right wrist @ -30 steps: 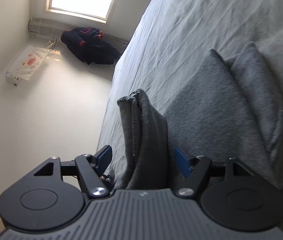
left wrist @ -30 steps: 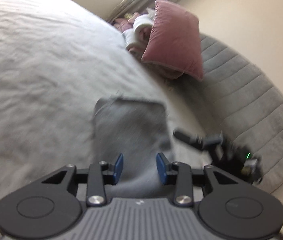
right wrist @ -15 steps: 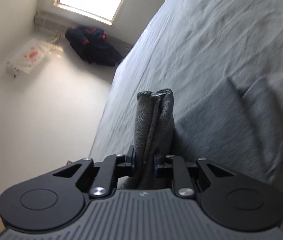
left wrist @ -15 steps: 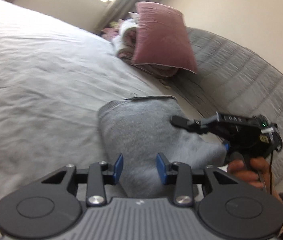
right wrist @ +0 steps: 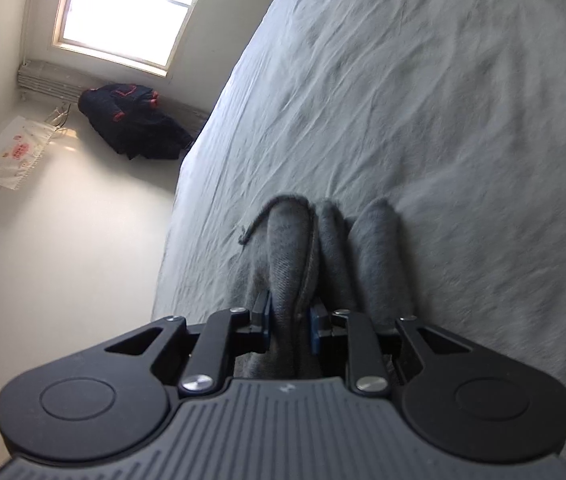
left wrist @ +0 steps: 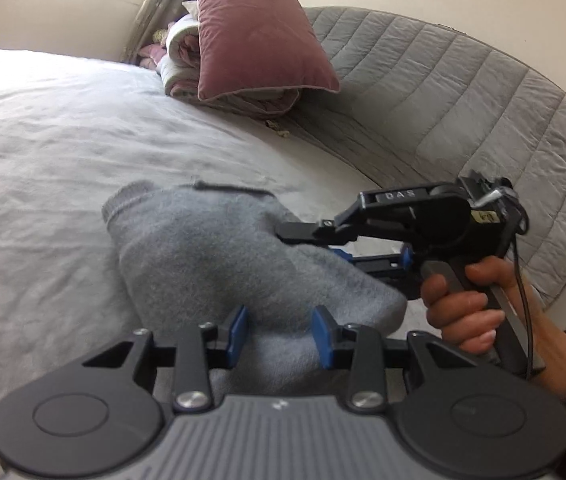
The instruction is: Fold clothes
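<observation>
Left wrist view: our left tongs (left wrist: 279, 334) stand open, empty, low over the grey garment (left wrist: 219, 256) folded on the bed (left wrist: 43, 152); the right tongs (left wrist: 315, 236) pinch its far side.
Right wrist view: our right tongs (right wrist: 289, 326) are clamped on the garment's stacked edge (right wrist: 289, 248).
Risk: layers may slip apart if that pinch loosens.
Surroundings: pink pillow (left wrist: 255, 28), dark clothes (right wrist: 131, 124); both well apart, nothing blocks.

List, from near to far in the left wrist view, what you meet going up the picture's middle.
Left gripper → grey garment → grey bedsheet → pink pillow.
</observation>
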A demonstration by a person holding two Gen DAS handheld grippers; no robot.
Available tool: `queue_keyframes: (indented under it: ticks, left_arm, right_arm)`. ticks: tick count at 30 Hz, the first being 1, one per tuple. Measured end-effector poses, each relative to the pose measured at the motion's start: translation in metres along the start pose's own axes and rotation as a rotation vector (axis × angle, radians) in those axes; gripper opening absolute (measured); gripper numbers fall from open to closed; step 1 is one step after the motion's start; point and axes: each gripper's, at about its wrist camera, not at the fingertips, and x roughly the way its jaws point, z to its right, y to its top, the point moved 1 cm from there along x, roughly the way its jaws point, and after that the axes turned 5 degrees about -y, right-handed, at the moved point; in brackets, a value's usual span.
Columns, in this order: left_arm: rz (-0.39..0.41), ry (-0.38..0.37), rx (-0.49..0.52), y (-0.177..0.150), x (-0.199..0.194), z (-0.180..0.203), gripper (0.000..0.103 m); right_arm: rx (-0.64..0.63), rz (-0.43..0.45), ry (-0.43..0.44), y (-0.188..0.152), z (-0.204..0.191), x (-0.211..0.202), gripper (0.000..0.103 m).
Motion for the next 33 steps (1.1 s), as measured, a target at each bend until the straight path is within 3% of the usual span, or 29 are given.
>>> queue_keyframes:
  ticks: [3, 11, 15, 20, 25, 29, 31, 33]
  left_arm:
    - [0.033, -0.009, -0.005, 0.009, 0.0, 0.0, 0.029]
    - [-0.013, -0.066, 0.045, 0.002, 0.02, 0.012, 0.026]
    - [-0.041, -0.082, 0.078, -0.006, 0.028, 0.02, 0.026]
    - [-0.078, -0.091, 0.136, -0.016, 0.035, 0.023, 0.026]
    - [-0.088, -0.102, 0.127, -0.014, 0.03, 0.025, 0.026]
    - [-0.065, -0.166, 0.08, 0.002, 0.015, 0.021, 0.027]
    - [-0.045, -0.168, 0.075, 0.004, 0.011, 0.018, 0.027]
    - [-0.048, -0.154, 0.065, 0.004, 0.013, 0.015, 0.026]
  right_arm:
    - [-0.031, 0.034, -0.027, -0.001, -0.001, -0.005, 0.024]
    - [-0.182, 0.105, -0.02, -0.016, -0.015, -0.008, 0.024]
    - [-0.246, 0.067, -0.064, -0.021, -0.016, 0.013, 0.024]
    - [-0.293, 0.022, -0.195, -0.023, -0.005, 0.037, 0.024]
    - [-0.297, 0.037, -0.201, -0.024, -0.004, 0.031, 0.022]
    - [-0.287, 0.052, -0.177, -0.025, -0.007, 0.022, 0.022]
    - [-0.278, 0.055, -0.159, -0.023, -0.01, 0.016, 0.026]
    - [-0.279, 0.054, -0.145, -0.023, -0.014, 0.01, 0.039]
